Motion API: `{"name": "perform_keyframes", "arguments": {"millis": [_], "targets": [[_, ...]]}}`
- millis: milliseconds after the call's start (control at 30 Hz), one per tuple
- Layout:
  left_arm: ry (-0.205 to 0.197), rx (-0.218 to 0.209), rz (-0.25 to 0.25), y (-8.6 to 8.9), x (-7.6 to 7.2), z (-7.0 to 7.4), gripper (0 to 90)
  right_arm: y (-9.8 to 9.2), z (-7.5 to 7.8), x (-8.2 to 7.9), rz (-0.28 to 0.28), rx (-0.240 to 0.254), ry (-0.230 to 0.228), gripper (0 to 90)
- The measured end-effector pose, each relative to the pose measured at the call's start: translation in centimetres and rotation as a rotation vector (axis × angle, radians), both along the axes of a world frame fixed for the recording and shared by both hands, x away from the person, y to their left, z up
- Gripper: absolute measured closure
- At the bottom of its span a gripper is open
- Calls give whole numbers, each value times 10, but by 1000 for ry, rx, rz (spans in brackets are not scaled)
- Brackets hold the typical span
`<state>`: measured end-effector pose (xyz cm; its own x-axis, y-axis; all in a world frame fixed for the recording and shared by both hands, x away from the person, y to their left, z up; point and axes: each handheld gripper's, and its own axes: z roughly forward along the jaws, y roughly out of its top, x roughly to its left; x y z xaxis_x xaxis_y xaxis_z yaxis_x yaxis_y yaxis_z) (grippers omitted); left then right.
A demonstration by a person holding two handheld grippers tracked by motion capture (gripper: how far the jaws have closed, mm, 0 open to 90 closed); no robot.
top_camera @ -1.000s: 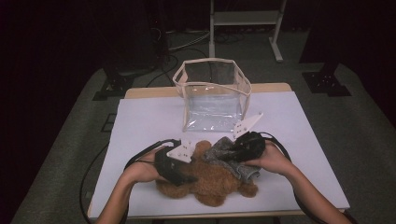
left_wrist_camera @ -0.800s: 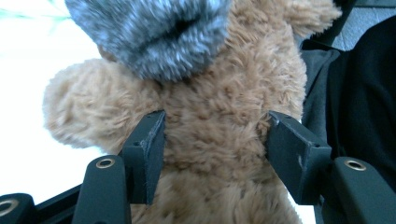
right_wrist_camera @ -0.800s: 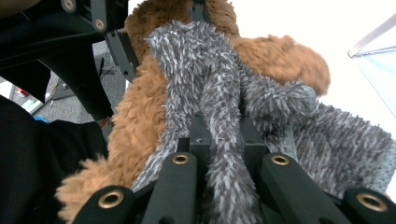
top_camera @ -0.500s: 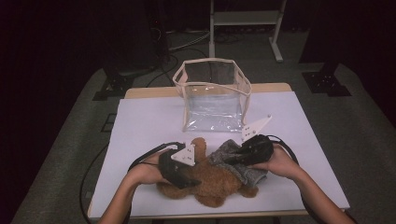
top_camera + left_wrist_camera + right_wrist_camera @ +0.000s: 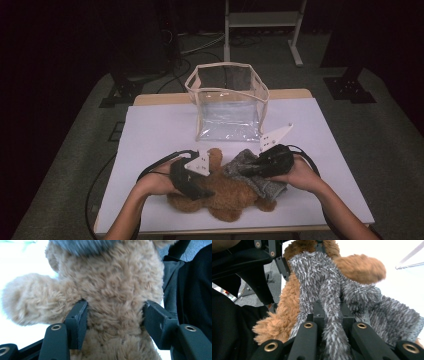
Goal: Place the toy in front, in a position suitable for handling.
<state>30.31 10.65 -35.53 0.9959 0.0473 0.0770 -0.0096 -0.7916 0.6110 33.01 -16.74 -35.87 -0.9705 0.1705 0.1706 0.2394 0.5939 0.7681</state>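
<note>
A brown teddy bear lies on the white table near its front edge. My left gripper is shut on the bear's body, and in the left gripper view the jaws press into the fur from both sides. A grey fuzzy cloth lies over the bear's right part. My right gripper is shut on a fold of this grey cloth, which runs up between its jaws. The bear's brown fur shows behind the cloth.
A clear plastic bag with a beige rim stands open-topped at the back middle of the table. Cables trail from both grippers across the tabletop. Dark floor and a white stand's legs lie beyond the table.
My right gripper has shifted slightly to the right with the grey cloth in it. The left gripper has stayed on the bear.
</note>
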Motion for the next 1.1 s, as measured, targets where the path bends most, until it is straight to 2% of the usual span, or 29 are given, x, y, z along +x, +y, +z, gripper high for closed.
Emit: {"name": "perform_keyframes", "arguments": {"millis": [100,167,233,300,467,567,767,900,933,1033,1100], "targets": [[9,-48,-5,-3,2,5,390,0,-2,-2,2,4,10,799],[18,-41,-20,-8,1,3,390,-1,-2,-2,0,10,15,799],[23,-16,-27,-12,0,-3,389,-3,-2,-3,-4,10,8,798],[32,-17,-25,-12,-1,-6,388,-7,-1,-3,-14,16,3,798],[27,0,-30,-10,-3,-7,386,-20,-3,-1,-56,25,7,798],[20,6,-32,-12,-2,-5,382,-22,-8,-2,-58,32,17,798],[4,-48,-15,-18,0,5,366,-22,-16,-11,-49,46,30,798],[22,-6,-35,-24,-2,-3,381,-25,-11,-11,-52,37,8,798],[36,-13,-34,-24,-3,-4,384,-26,-9,-10,-60,38,5,798],[38,-9,-45,-23,-5,-6,384,-29,-5,-4,-93,44,-5,798],[32,-3,-48,-23,-7,-6,376,-28,-5,-3,-90,54,4,798]]}}
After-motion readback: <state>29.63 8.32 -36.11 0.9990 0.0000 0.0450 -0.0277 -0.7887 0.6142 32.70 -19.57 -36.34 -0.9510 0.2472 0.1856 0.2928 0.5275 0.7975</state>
